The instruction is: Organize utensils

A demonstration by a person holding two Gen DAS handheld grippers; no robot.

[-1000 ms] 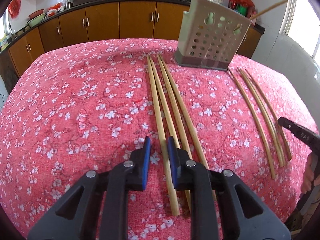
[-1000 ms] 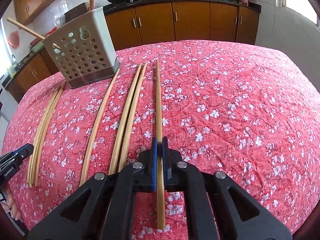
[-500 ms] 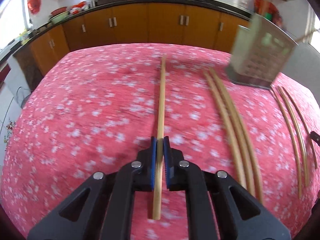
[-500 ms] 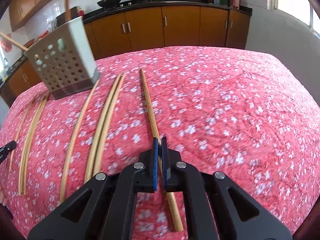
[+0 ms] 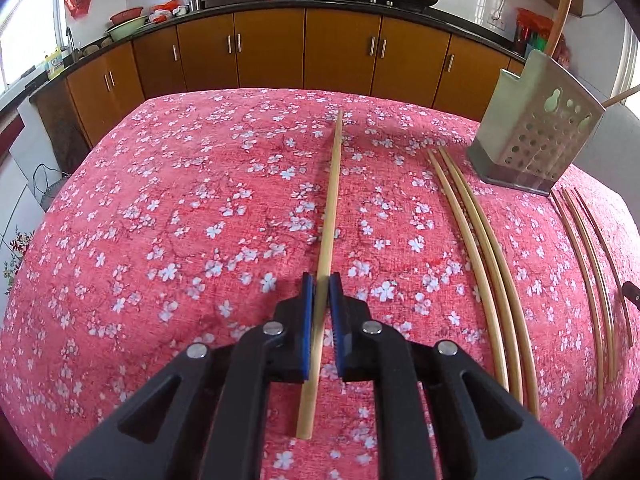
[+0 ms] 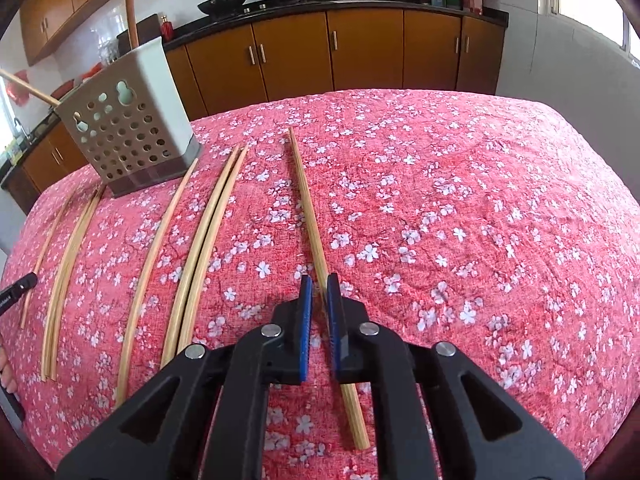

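Over the last second my left tool (image 5: 321, 280) has clamped a chopstick (image 5: 330, 216) and carried it left of the pairs on the table (image 5: 160, 208), my right tool (image 6: 318, 282) clenching its own (image 6: 308, 216); both await the perforated holder (image 5: 536, 140).

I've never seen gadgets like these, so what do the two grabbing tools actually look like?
Both look the same: the left tool and right tool are matte black plastic, with angular linked arms showing triangular cut-outs and round silver rivets. Each ends in two flat fingers faced with ridged blue pads. No cables or sleeves show.
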